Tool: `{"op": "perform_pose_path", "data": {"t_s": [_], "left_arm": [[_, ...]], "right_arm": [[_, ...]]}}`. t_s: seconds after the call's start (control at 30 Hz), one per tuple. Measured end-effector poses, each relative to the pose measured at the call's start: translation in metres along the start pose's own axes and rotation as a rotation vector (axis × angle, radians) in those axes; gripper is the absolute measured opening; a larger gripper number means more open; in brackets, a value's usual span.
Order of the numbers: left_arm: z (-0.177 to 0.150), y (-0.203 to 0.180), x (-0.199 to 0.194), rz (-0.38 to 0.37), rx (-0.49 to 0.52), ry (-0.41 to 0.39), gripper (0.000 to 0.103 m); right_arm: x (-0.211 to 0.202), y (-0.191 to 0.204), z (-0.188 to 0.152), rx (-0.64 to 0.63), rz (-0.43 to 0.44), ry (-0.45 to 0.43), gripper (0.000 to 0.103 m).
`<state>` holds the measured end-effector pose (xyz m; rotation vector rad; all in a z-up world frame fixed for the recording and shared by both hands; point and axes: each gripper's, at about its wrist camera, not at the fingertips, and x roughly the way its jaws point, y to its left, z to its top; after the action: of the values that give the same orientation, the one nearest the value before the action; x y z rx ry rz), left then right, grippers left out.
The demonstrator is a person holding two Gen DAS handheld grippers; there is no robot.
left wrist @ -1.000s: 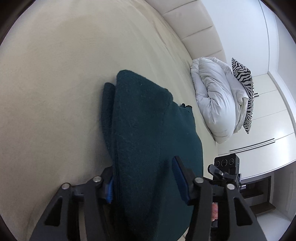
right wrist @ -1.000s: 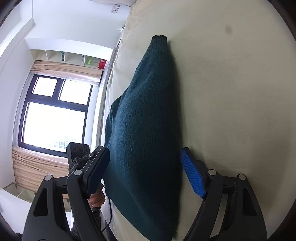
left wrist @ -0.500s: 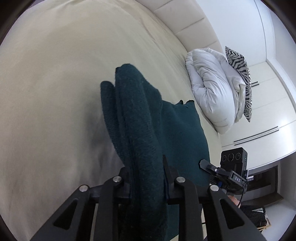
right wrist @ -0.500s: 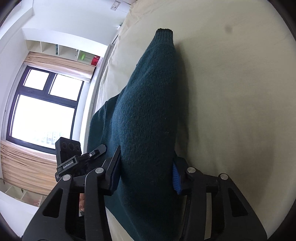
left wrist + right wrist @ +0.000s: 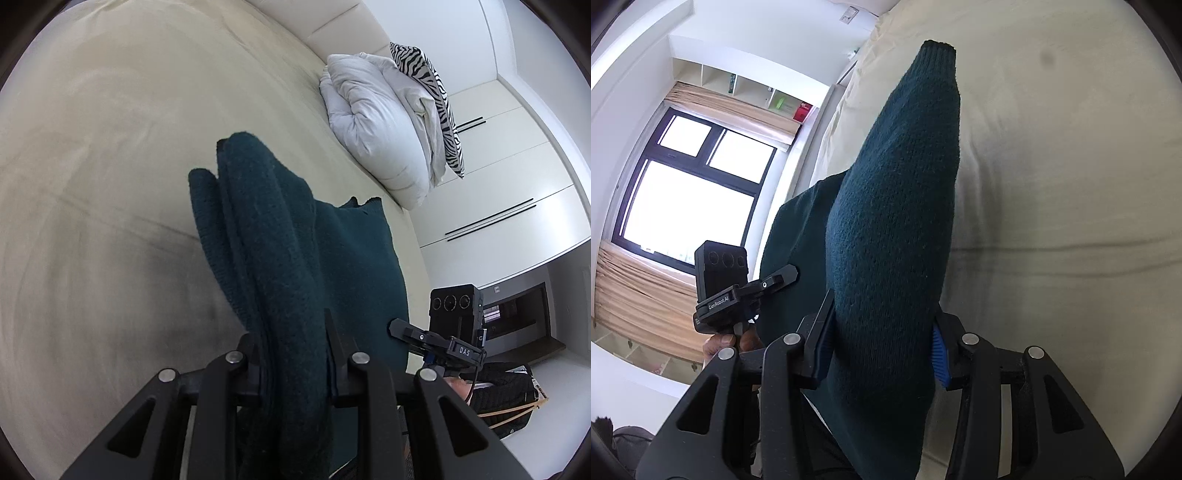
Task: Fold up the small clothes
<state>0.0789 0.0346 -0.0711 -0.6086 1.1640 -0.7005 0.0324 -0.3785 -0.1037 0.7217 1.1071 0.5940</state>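
Both grippers, left [image 5: 293,354] and right [image 5: 882,343], are clamped on a dark teal knit sweater [image 5: 280,258], bunched in thick folds and lifted partly off the cream bed [image 5: 110,166]; "GenRobot.AI" reads on the left one's mount [image 5: 718,301].

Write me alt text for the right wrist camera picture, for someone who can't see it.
The right gripper is clamped on a dark teal knit sweater, bunched between its black fingers with blue pads, and a ribbed cuff points away over a cream bed. At left, the left gripper holds the same sweater in front of a bright window with tan curtains.
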Motion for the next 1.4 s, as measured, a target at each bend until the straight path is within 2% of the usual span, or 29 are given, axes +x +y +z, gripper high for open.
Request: {"op": "perform_pose_path", "data": {"t_s": [0.17,0.3,0.33,0.47,0.63,0.77,0.8,0.9,1.0,1.13,1.2,1.33,1.4], "left_arm": [[-0.031,0.008,0.021,-0.003,-0.036,0.04,0.025],[-0.044,0.031,0.046,0.056,-0.08,0.069,0.027],[-0.046,0.037,0.048,0.034,-0.097,0.065,0.027],[-0.05,0.041,0.043,0.006,-0.11,0.046,0.031],[-0.05,0.038,0.02,0.033,-0.111,-0.018,0.032],[-0.046,0.025,-0.014,0.091,-0.073,-0.112,0.033],[-0.045,0.015,-0.019,0.086,-0.043,-0.128,0.036],[-0.045,-0.02,-0.013,0.084,0.06,-0.129,0.046],[-0.051,-0.035,0.015,0.087,0.122,-0.078,0.05],[-0.056,-0.011,0.047,0.094,0.065,-0.019,0.049],[-0.06,-0.003,0.046,0.063,0.066,-0.032,0.048],[-0.061,0.002,0.04,0.019,0.05,-0.042,0.048],[-0.064,-0.001,0.035,0.028,0.051,-0.054,0.048]], "right_arm": [[-0.006,-0.019,-0.018,0.043,-0.003,0.003,0.041],[0.004,-0.038,-0.033,0.071,-0.06,0.025,0.042],[0.008,-0.049,-0.037,0.098,-0.06,0.021,0.044],[0.011,-0.063,-0.044,0.13,0.019,-0.019,0.046],[-0.003,-0.059,-0.043,0.161,-0.005,-0.062,0.048],[-0.041,-0.064,-0.046,0.181,-0.121,-0.167,0.05],[-0.051,-0.063,-0.046,0.18,-0.116,-0.193,0.05],[-0.058,-0.038,-0.04,0.146,-0.008,-0.234,0.05],[-0.031,-0.011,-0.033,0.098,0.088,-0.184,0.05],[0.013,0.003,-0.011,0.071,0.119,-0.097,0.05],[0.034,-0.009,-0.007,0.117,0.101,-0.073,0.048],[0.03,-0.034,-0.015,0.152,0.186,-0.127,0.046],[0.015,-0.038,-0.024,0.143,0.162,-0.161,0.047]]}}
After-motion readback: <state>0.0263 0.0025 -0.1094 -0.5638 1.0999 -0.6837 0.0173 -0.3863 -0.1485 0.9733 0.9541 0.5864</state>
